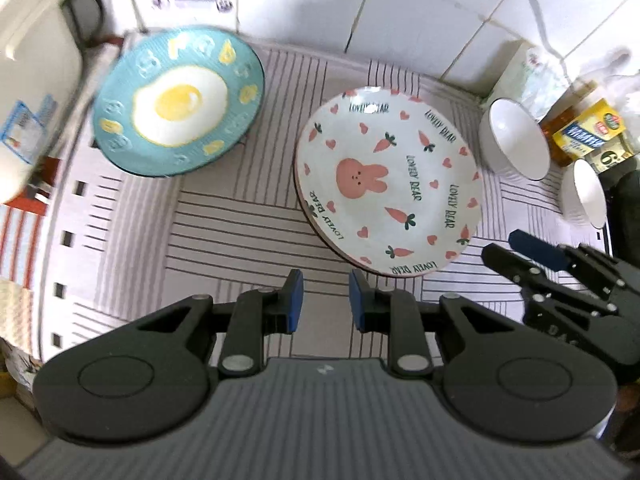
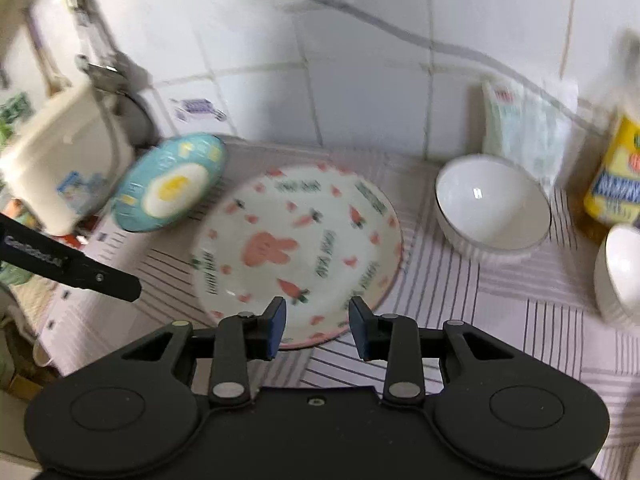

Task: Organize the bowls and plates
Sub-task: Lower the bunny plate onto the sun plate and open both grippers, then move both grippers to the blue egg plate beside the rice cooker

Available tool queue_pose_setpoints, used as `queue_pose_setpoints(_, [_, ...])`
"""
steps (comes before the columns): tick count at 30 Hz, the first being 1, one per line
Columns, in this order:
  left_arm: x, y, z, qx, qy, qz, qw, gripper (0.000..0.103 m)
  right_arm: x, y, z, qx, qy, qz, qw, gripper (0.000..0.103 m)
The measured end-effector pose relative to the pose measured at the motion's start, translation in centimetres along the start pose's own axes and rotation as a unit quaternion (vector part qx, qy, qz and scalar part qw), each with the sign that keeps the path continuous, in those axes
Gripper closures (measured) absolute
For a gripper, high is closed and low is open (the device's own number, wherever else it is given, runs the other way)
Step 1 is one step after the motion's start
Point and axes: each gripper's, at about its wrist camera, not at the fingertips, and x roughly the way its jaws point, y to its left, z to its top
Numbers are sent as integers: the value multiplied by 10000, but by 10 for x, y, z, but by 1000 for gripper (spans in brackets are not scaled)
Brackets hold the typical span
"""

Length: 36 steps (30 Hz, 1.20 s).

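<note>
I held both the left gripper and right gripper spread and empty, near the rabbit plate on the striped mat.

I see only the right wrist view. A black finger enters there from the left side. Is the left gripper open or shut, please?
Observer: Open. The left gripper holds nothing between its fingers.
Operator: Over what does it hang?
Observer: Over the striped mat, its tips close to the near rim of the rabbit plate.
Operator: The words on that plate are blurred for me.
Observer: They read LOVELY BEAR.
</note>
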Motion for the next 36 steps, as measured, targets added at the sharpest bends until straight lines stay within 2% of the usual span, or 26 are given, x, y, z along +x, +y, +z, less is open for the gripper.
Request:
queue_pose_setpoints(4, [-29,3,-10,84,-281,88,9995,74,-29,14,7,-193,-258,219,9992,58])
queue_pose_setpoints(8, [-56,19,-17,103,-535,48,9985,65,-51,39,10,-328,-531,481,9969,47])
queue_pose_setpoints(13, [-87,51,-24,281,-796,22,9964,61,-69,83,12,-522,-958,586,9923,37])
queue_pose_setpoints(15, [-98,68,-25,362,-944,32,9949,56,-71,101,14,-568,-1131,632,9899,30])
queue_pose_setpoints(17, [-107,82,-26,447,-1108,51,9928,53,-68,118,17,-633,-1264,641,9879,29])
queue_pose_setpoints(19, [-112,99,-25,528,-1257,86,9906,50,-60,135,21,-654,-1343,616,9869,27])
queue_pose_setpoints(21, [-112,118,-21,543,-1390,49,9888,44,-50,147,24,-624,-1432,647,9856,12])
queue_pose_setpoints(22, [-111,126,-19,518,-1438,48,9882,42,-43,153,24,-596,-1516,675,9843,10])
queue_pose_setpoints(24, [-105,142,-15,474,-1549,36,9868,37,-27,163,26,-555,-1582,709,9833,10])
queue_pose_setpoints(28, [-82,169,-5,338,-1539,66,9875,32,9,174,33,-221,-1545,511,9864,10])
queue_pose_setpoints(32, [-56,187,6,160,-1586,23,9872,30,40,164,47,413,-1456,566,9869,10])
queue_pose_setpoints(36, [-31,197,16,-95,-1628,0,9866,30,77,148,62,763,-1324,676,9859,11])
